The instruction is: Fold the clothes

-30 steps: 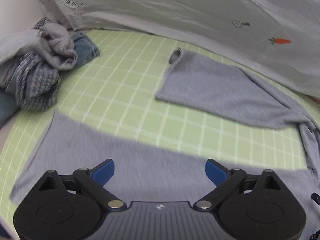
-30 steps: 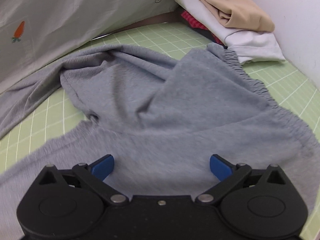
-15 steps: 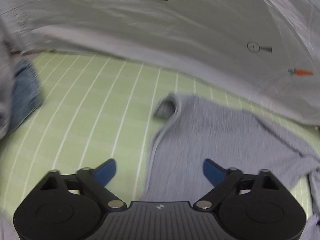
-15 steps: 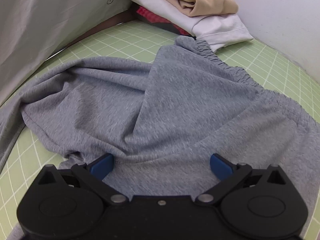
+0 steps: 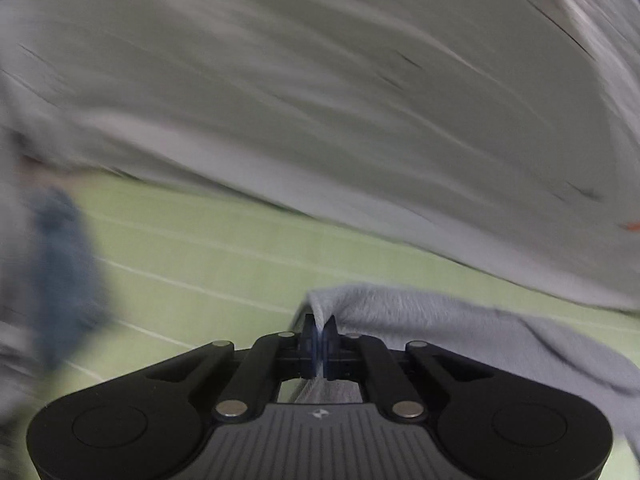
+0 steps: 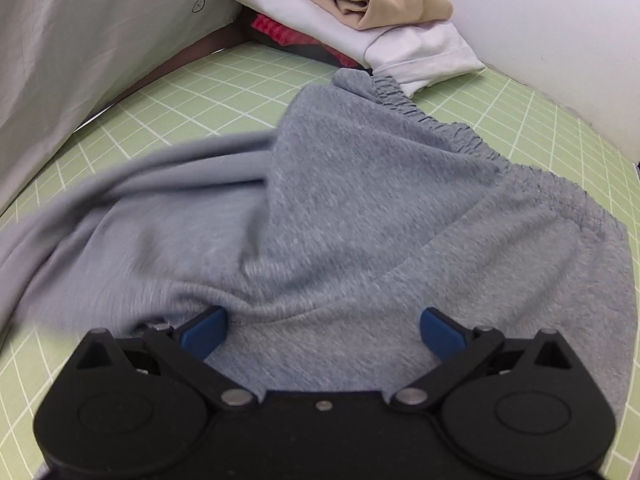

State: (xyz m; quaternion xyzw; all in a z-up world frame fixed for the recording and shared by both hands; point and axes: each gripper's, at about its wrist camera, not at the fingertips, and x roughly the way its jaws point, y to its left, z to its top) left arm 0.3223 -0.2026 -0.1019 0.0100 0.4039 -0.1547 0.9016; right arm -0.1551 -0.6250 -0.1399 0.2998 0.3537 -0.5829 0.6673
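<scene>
**Tongs: left pinches a hem, right waits wide**

Left gripper (image 5: 319, 334) has its jaws pressed together on an edge of the grey pants (image 6: 360, 216), which lie rumpled on the green mat (image 6: 208, 92), waistband toward the folded stack (image 6: 360, 20). Right gripper (image 6: 322, 330) hovers over the seat, jaws spread wide, holding nothing. Judged from this, carrying the pinched edge low and level would keep the fold even; blur hides detail. No containers show.
</scene>
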